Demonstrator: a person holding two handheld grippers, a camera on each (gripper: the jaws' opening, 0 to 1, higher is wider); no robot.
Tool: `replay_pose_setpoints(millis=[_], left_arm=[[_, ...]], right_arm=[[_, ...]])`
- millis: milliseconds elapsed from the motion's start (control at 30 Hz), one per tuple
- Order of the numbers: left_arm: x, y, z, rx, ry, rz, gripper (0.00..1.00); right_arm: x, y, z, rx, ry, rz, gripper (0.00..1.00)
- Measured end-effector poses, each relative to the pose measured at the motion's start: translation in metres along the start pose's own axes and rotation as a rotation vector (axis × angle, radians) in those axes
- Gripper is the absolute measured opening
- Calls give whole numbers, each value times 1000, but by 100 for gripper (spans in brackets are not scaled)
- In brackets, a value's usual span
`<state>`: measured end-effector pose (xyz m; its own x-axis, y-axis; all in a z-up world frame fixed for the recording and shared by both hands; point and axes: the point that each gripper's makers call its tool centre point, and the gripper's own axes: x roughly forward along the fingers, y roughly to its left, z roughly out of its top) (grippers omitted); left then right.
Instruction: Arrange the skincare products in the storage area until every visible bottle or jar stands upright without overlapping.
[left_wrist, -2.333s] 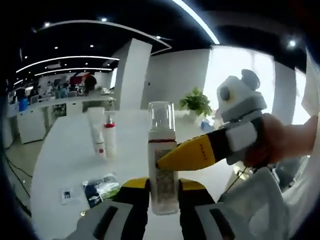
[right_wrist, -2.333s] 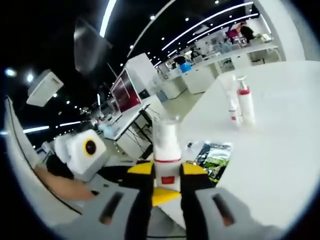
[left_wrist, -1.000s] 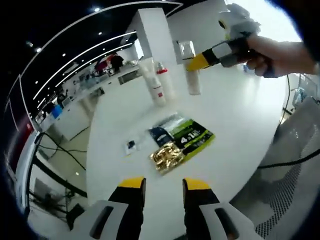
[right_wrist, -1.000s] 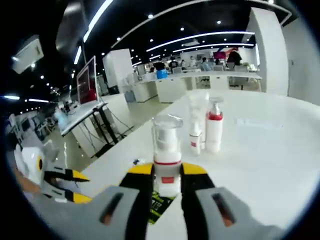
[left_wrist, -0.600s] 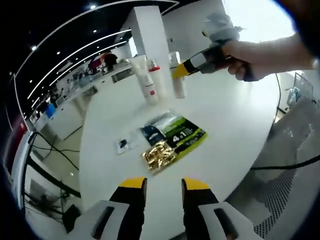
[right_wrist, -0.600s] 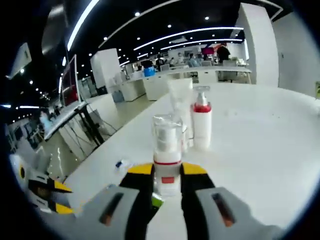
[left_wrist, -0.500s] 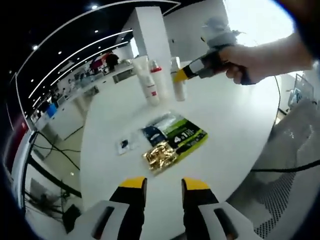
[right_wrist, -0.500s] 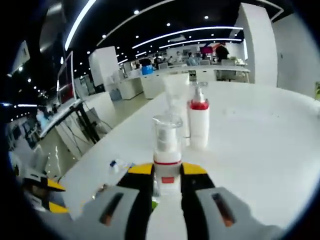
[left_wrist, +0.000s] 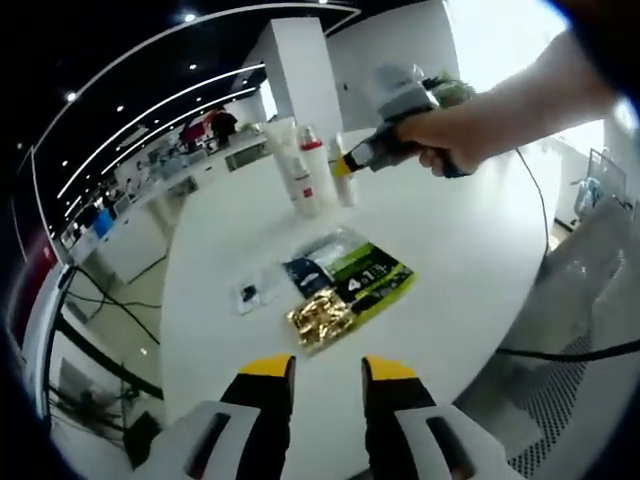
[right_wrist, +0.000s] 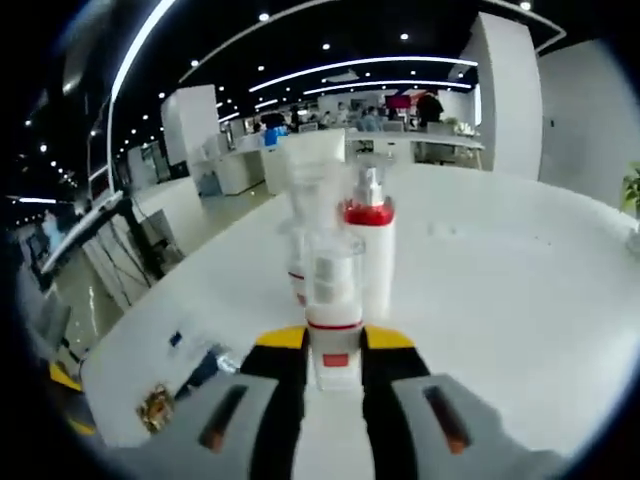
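The yellow-tipped jaws of the right gripper (right_wrist: 333, 350) clamp the lower body of a white pump bottle with a clear cap and a red band (right_wrist: 333, 305), holding it upright just above or on the round white counter (right_wrist: 520, 290); contact with the surface cannot be told. Directly behind that bottle, and very close to it, stand a white spray bottle with a red collar (right_wrist: 372, 255) and a tall white tube with a red label (right_wrist: 305, 215), both upright and just beside each other.

In the left gripper view, a person's hand (left_wrist: 450, 135) grips the right gripper (left_wrist: 375, 150) at the far side of the counter (left_wrist: 470, 260), with the pump bottle (left_wrist: 343, 180) pressed up next to the spray bottle (left_wrist: 312, 170) and the tube (left_wrist: 290, 165).

The left gripper (left_wrist: 317, 375) hangs over the near edge of the counter, well apart from the bottles, its jaws parted with nothing between them. Between it and the pump bottle lies a flat dark green and black packet with white lettering (left_wrist: 355, 280), touching a crinkled gold foil sachet (left_wrist: 318, 315) on its near side. A small white sachet with a dark mark (left_wrist: 250, 293) lies just beside the packet, on the side away from the hand.
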<state>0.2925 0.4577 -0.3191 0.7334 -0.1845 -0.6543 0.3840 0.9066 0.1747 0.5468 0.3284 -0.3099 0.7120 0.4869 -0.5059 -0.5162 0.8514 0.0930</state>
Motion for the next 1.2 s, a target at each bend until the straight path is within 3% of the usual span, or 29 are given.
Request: replay_pose_setpoints(millis=[333, 633, 800, 1200], left_arm=[[0, 3, 0, -5, -2, 15, 27], [-1, 2, 1, -4, -6, 13, 26], [-1, 2, 2, 6, -12, 19, 25], [-1, 1, 2, 8, -10, 14, 24]], right_arm=[[11, -10, -8, 33, 15, -37, 20], [19, -13, -3, -20, -16, -58, 20], [24, -9, 0, -93, -51, -74, 20], [32, -11, 3, -98, -79, -149, 20]])
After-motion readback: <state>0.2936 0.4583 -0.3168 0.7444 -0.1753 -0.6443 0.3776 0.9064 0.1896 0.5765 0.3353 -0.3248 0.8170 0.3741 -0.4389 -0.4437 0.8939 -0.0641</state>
